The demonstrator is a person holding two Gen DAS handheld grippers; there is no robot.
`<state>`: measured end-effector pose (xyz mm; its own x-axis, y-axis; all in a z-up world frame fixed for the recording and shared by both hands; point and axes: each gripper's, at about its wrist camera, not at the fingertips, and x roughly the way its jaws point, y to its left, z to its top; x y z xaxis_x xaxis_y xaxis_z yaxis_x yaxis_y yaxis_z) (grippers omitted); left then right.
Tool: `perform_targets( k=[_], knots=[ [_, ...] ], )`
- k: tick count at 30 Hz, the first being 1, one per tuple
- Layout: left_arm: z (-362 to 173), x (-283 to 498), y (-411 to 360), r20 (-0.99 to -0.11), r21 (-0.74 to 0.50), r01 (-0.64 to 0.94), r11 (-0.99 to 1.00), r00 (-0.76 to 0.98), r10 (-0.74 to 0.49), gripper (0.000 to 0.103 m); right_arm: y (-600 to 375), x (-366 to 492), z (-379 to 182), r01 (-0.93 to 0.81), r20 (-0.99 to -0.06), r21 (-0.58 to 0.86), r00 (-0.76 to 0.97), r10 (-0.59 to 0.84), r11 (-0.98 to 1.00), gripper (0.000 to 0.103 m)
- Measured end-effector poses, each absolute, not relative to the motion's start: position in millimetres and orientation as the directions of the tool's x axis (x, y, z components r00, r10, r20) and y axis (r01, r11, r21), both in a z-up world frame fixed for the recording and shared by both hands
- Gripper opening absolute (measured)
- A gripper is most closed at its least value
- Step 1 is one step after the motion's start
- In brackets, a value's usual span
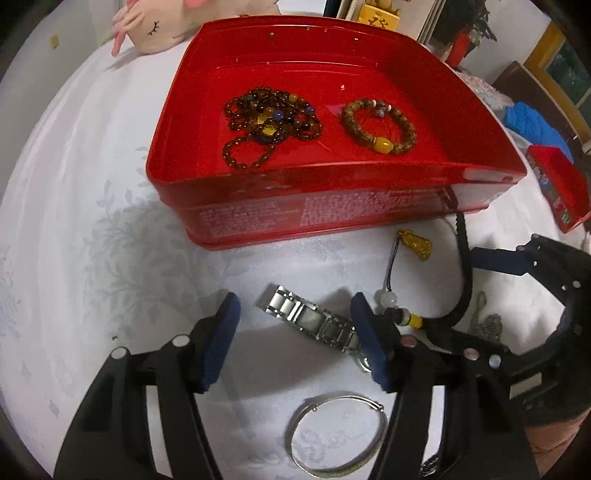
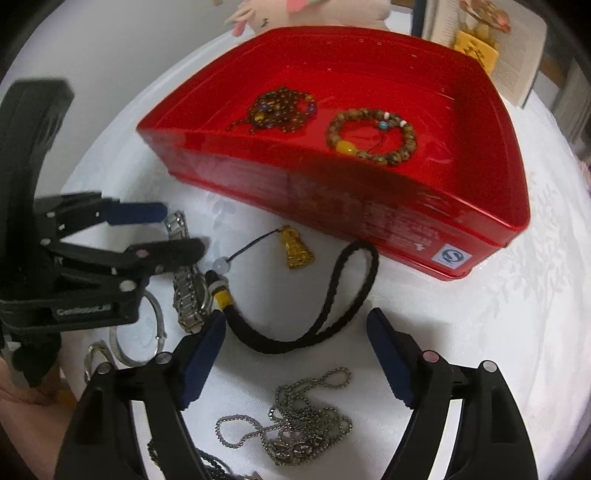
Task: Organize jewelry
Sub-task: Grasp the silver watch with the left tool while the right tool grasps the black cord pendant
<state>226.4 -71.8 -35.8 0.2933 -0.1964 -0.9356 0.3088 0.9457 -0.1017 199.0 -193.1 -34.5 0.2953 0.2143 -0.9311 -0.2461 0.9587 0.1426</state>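
Note:
A red tin box [image 1: 258, 218] holds a dark bead necklace [image 1: 266, 122] and a brown bead bracelet [image 1: 378, 125]. On the white cloth in front of it lies a metal-band watch [image 1: 310, 321], between the fingers of my left gripper [image 1: 295, 306], which is open with its pads clear of the band. A silver bangle [image 1: 336, 432] lies nearer to me. My right gripper [image 2: 297, 317] stands open over a black cord loop [image 2: 332, 295] with a gold pendant [image 2: 295, 251]. A silver chain [image 2: 295, 417] is heaped below its fingers. Neither gripper holds anything.
A pink plush toy [image 1: 159, 22] sits behind the box. At the right are a small red carton [image 1: 557, 184] and a blue cloth [image 1: 532, 122]. An open book [image 2: 517, 55] stands at the back right. White patterned cloth [image 1: 92, 221] covers the table.

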Motion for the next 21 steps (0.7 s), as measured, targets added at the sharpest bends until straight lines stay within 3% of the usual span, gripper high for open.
perform_targets(
  k=[4,8,16,21],
  knots=[
    [-33,227,-76,-0.937,-0.124,0.313,0.942,0.276,-0.215,0.037,-186,200,-35,-0.264,-0.934,0.127,0.293,0.205,0.956,0.080],
    [-32,228,-81,-0.938,-0.132,0.307,0.943,0.269,-0.219,0.028,-179,203,-37,-0.282,-0.936,0.100,0.298,0.186,0.954,0.080],
    [-32,223,-87,-0.931,-0.157,0.323,0.933,0.268,-0.249,0.016,-157,201,-41,-0.324,-0.936,0.027,0.325,0.138,0.946,0.078],
    [-34,225,-83,-0.922,-0.189,0.321,0.928,0.267,-0.280,0.016,-145,197,-43,-0.344,-0.930,0.011,0.343,0.136,0.939,0.068]
  ],
)
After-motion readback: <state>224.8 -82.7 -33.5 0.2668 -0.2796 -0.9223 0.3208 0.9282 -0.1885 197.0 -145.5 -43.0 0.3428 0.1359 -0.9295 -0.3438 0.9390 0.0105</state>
